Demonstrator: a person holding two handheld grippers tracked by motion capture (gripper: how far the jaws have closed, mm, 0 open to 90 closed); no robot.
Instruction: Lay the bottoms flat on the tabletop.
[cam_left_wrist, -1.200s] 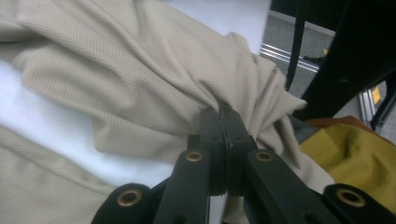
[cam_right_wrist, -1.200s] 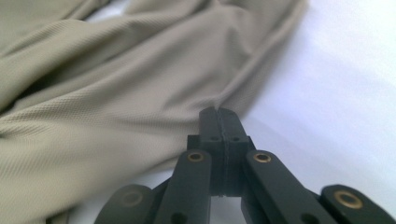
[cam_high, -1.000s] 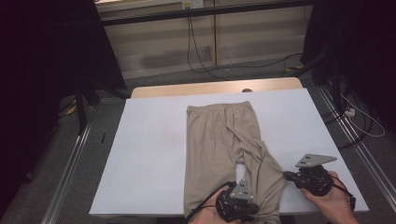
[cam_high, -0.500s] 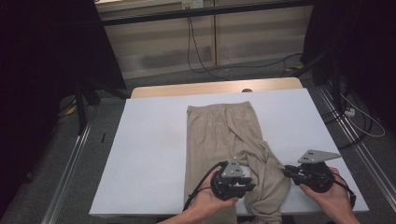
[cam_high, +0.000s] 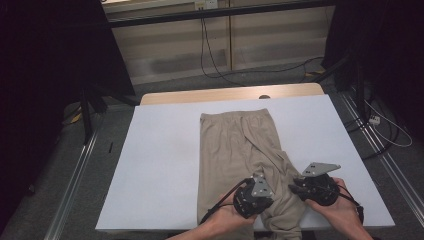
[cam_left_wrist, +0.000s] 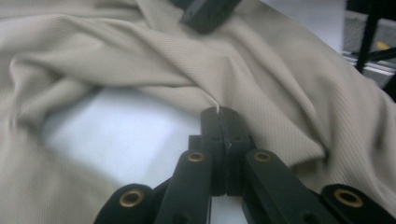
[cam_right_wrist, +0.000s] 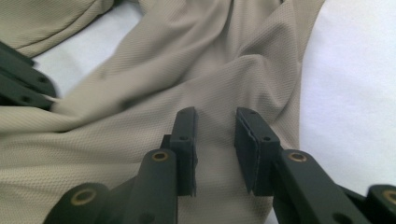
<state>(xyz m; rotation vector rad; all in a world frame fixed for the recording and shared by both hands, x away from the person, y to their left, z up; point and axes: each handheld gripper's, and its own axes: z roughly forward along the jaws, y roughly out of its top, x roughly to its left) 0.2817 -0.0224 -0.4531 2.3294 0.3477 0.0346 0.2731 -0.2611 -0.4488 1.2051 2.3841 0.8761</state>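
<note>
Beige trousers (cam_high: 240, 150): laid lengthwise on the white desk (cam_high: 160, 150), waistband far, legs near and crossed. Left gripper (cam_left_wrist: 219, 114) clamped on a fabric fold; right gripper (cam_right_wrist: 215, 135), jaws just widened, empty above cloth. Straightening judged begun, folding left.

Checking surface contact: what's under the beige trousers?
The beige trousers lie flat on the white table cover, which shows through a gap between the crossed legs in the left gripper view. Whatever else the cloth covers is hidden; nothing bulges.

White table (cam_high: 165, 150) bears beige trousers (cam_high: 235, 145), laid lengthwise.
</note>
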